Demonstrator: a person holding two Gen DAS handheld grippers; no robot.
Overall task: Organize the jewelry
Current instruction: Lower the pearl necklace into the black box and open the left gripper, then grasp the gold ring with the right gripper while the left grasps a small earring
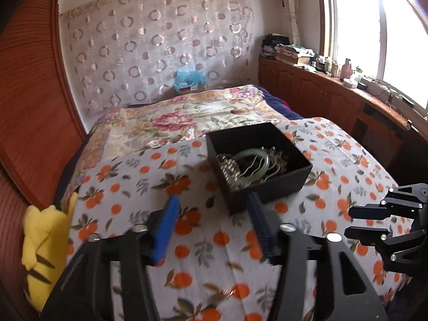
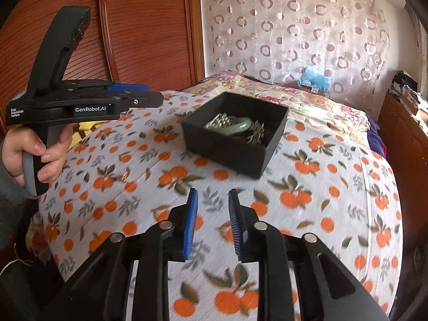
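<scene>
Mostly done: most jewelry already lies heaped in the black box, so the sorting looks near its end, as far as I can judge.
Left to do: one small golden piece, maybe a chain, lies on the cloth close below the left tongs; it is blurred, so I cannot say exactly what it is.
Where the box is: on the orange-printed cloth over the bed, ahead of both tongs and apart from them.
Left tongs: jaws well apart, nothing between them.
Right tongs: jaws parted only a little, empty, above bare cloth.
Box: square, matte black, straight walls, no lid.
Contents: a smooth pale green bangle, round and glossy, on top of silver beaded strands and thin metal pieces, all tangled.
Cloth: soft, thin, white with oranges and leaves, slightly wrinkled.
Tong pads: blue, ribbed, flat.
Beside: a yellow plush toy at the bed edge.
</scene>
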